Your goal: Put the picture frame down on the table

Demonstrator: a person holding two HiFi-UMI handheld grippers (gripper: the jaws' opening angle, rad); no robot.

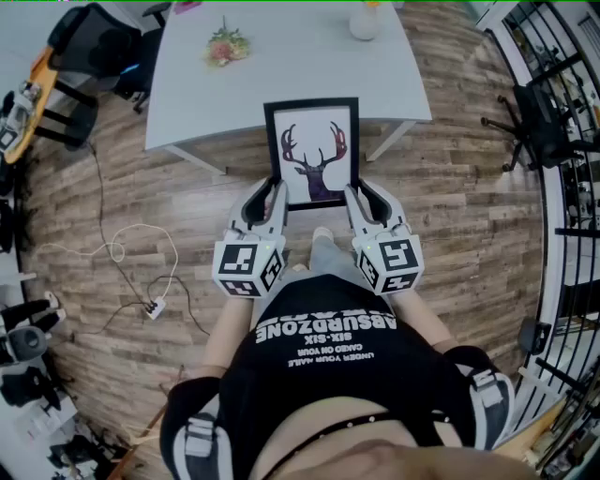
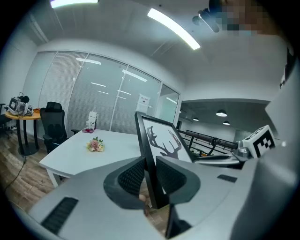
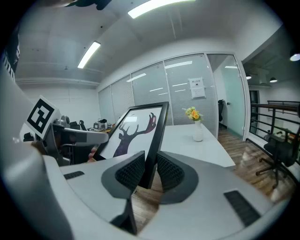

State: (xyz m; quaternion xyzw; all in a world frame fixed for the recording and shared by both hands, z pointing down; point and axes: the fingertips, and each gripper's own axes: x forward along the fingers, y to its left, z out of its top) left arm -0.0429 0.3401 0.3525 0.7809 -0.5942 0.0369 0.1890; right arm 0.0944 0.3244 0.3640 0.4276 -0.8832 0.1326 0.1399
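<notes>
You have the picture frame (image 1: pixel 312 155) off the desk (image 1: pixel 281 84), carried between both grippers at the middle of the desk's near edge. Its upper end overlaps that edge and its lower end hangs over the wooden floor (image 1: pixel 122 187) in front of you. The head view doesn't show whether the top rail touches the desktop. The frame is in portrait, with its long axis running from you toward the desk's far edge. The deer's antlers are at the far end, and the printed face is turned up toward you. Your left gripper (image 1: pixel 274 201) has its fingers (image 2: pixel 133 176) closed onto the frame's left long rail, low down near the bottom corner. In the left gripper view the black rail (image 2: pixel 151 168) sits edge-on between the two ribbed pads, and the frame (image 2: pixel 161 140) rises out of them, leaning away. Your right gripper (image 1: pixel 356 200) does the same on the opposite long rail at about the same height. In the right gripper view its fingers (image 3: pixel 169 172) are pinched onto the rail, and the frame (image 3: pixel 136 131) slants up and away from them. The two grippers sit level with each other, their marker cubes close to your body. On the desk, a small bunch of flowers (image 1: pixel 226 47) lies toward the far left, and a white vase (image 1: pixel 365 21) with yellow flowers stands near the far right corner. Both are well apart from the frame.
</notes>
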